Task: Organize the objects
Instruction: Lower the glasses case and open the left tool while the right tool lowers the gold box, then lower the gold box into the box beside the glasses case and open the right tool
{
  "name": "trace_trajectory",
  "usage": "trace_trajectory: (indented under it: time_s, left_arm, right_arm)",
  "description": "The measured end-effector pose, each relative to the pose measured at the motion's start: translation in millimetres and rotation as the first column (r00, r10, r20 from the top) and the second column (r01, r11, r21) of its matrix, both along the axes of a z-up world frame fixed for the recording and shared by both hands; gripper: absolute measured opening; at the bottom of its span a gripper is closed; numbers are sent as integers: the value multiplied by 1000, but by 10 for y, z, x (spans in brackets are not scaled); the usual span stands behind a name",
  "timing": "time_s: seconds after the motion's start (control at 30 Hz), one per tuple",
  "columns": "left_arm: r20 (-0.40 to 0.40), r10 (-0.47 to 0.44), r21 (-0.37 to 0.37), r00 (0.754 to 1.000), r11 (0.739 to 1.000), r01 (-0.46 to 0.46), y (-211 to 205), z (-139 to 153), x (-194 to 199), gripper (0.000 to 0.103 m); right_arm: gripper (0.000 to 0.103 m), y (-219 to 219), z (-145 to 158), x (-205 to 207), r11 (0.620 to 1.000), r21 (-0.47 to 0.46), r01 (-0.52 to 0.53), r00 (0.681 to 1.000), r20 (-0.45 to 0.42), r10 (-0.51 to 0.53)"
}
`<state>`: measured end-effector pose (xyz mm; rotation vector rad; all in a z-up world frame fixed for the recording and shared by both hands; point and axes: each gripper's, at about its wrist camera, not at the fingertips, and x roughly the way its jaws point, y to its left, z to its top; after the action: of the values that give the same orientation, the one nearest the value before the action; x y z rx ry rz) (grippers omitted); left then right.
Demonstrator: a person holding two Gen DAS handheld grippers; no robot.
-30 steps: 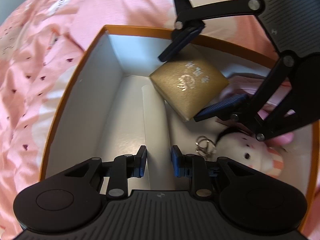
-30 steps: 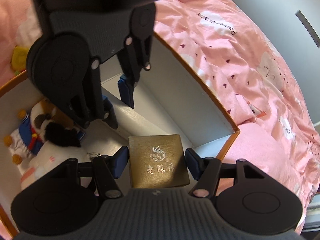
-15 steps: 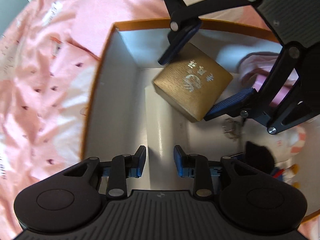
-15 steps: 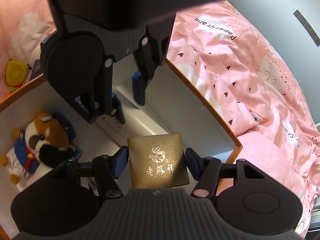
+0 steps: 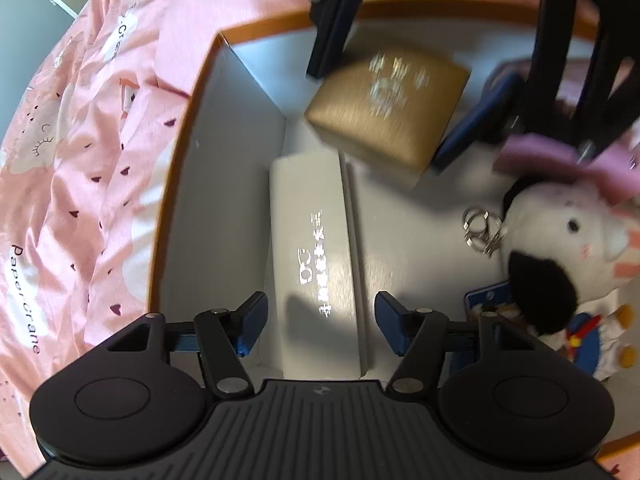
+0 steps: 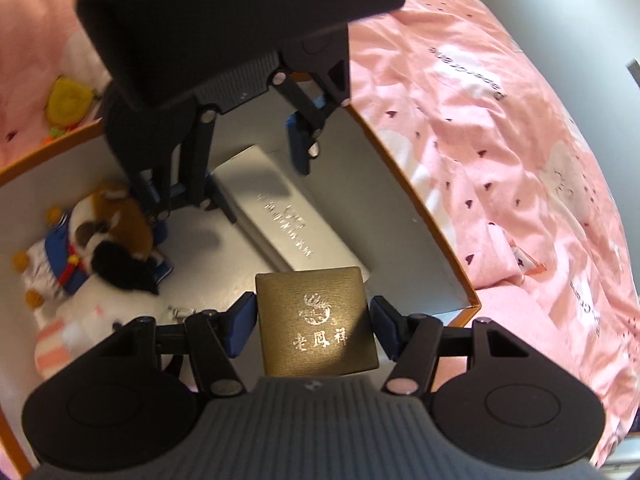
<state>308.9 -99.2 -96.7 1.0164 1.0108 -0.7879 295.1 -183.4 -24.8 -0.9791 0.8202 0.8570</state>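
A gold square box [image 6: 316, 326] with silver lettering sits between the fingers of my right gripper [image 6: 314, 326], which is shut on it low inside the white, orange-rimmed storage box [image 6: 416, 196]. The gold box also shows in the left wrist view [image 5: 386, 110]. A long white box [image 5: 316, 264] lies on the storage box floor along the left wall; it also shows in the right wrist view [image 6: 288, 224]. My left gripper [image 5: 318, 322] is open, its fingers standing apart on either side of the long white box just above it.
A white plush toy [image 5: 568, 240], a brown plush dog [image 6: 108, 220] and a metal key ring [image 5: 482, 228] lie in the storage box. Pink patterned bedding [image 5: 88, 168] surrounds it. A yellow toy [image 6: 70, 100] lies outside on the bed.
My left gripper has opened and let go of the long white box, which now lies on the floor. My right gripper still holds the gold box.
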Motion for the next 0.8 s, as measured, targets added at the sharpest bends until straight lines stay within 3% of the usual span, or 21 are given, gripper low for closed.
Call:
trace_trajectory:
  time_s: [0.13,0.23,0.33,0.57,0.67,0.8]
  left_arm:
    - [53,18,46,998,999,-21,-22,-144,0,72]
    - [47,50,43,998,998,-52,-19,-172,57,72]
    - [59,74,59,996,995,-77,-8,-191,98,61]
    - [66,141,54,988,988,-145,-3,-215,91,59]
    - [84,174,9,981,984,-175,20,-137,-18,59]
    - [48,269,-134,962,956,-261,85,66,-124,59]
  right_arm:
    - [63,-19,-30,-40,997,-39,-67,998,-23,66]
    - [63,-21,-52,-59,994,-53,-99,994,-47,97]
    - [63,0,-104,-34,989,-85,-119,992,-57,115]
    - [63,54,-212,79,979,-141,-147,981,-146,126]
    - [63,89,-270,110,970,-175,-169,973,-187,136]
    - [63,120,-356,106,944,-239,-226,954,-248,165]
